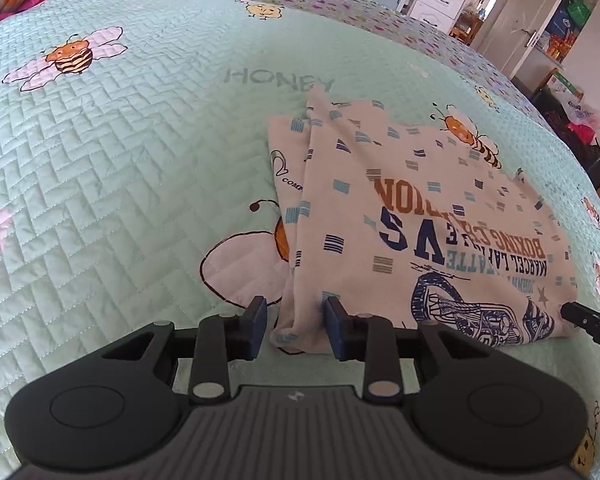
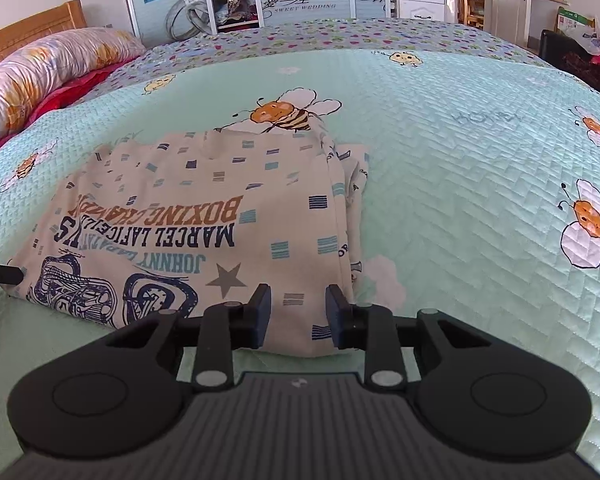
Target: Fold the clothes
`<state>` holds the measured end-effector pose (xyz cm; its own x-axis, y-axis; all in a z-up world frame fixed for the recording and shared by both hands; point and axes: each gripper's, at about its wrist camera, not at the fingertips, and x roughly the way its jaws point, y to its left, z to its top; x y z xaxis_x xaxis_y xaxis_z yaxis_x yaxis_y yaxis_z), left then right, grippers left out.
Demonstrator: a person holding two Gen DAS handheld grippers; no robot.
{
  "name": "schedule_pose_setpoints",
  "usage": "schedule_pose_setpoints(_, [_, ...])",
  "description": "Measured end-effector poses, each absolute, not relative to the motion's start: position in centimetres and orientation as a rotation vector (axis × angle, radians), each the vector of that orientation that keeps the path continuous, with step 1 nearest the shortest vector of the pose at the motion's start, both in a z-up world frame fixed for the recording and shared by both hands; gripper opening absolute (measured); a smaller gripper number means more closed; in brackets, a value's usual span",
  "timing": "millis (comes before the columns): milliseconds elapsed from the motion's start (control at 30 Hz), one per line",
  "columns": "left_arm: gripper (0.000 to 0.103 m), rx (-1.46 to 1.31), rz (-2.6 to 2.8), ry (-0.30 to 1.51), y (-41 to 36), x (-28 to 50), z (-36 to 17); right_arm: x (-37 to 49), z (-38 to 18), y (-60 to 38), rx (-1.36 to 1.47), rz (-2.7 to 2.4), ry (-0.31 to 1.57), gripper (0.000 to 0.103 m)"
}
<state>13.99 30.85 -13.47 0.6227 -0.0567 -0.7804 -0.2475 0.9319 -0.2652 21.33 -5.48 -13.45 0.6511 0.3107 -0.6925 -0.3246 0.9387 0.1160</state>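
Left wrist view: a folded shirt (image 1: 416, 216) is lying flat on a quilt (image 1: 120, 168), right of the frame's centre. Its long axis is running from the near edge away toward the far side, and its printed lettering is reading upside down from here, so the print's top is pointing toward the near edge. A folded-under layer is showing along the shirt's left side. The left gripper (image 1: 294, 324) is sitting low over the quilt at the shirt's near left corner, pointing far along the fold; its jaws are standing apart, straddling the corner without pinching it. The tip of the other tool is entering at the right edge, at the shirt's near right corner.

Right wrist view: the shirt (image 2: 204, 216) is occupying the left and centre, again with inverted lettering and a star near the hem. The right gripper (image 2: 299, 316) is hovering low at the near right corner, aimed toward the far side, its jaws spread with the hem lying between them, not clamped. A dark tool tip is touching the shirt's near left corner at the left edge. A pillow (image 2: 48, 68) is lying far left on the quilt (image 2: 460, 168).
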Motion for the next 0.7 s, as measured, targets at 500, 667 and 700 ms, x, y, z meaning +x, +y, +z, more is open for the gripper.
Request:
schedule_pose_setpoints(500, [0.008, -0.196, 0.037, 0.802, 29.3, 12.3, -12.2, 21.1, -13.1, -6.0, -0.028, 0.366, 0.762, 0.0])
schedule_pose_setpoints(667, [0.005, -0.258, -0.017, 0.73, 30.2, 9.5, -10.8, 19.7, -11.7, -7.3, 0.009, 0.383, 0.74, 0.0])
schedule_pose_setpoints(700, [0.004, -0.275, -0.028, 0.721, 30.6, 8.9, -10.9, 19.2, -11.5, -7.7, 0.017, 0.384, 0.739, 0.0])
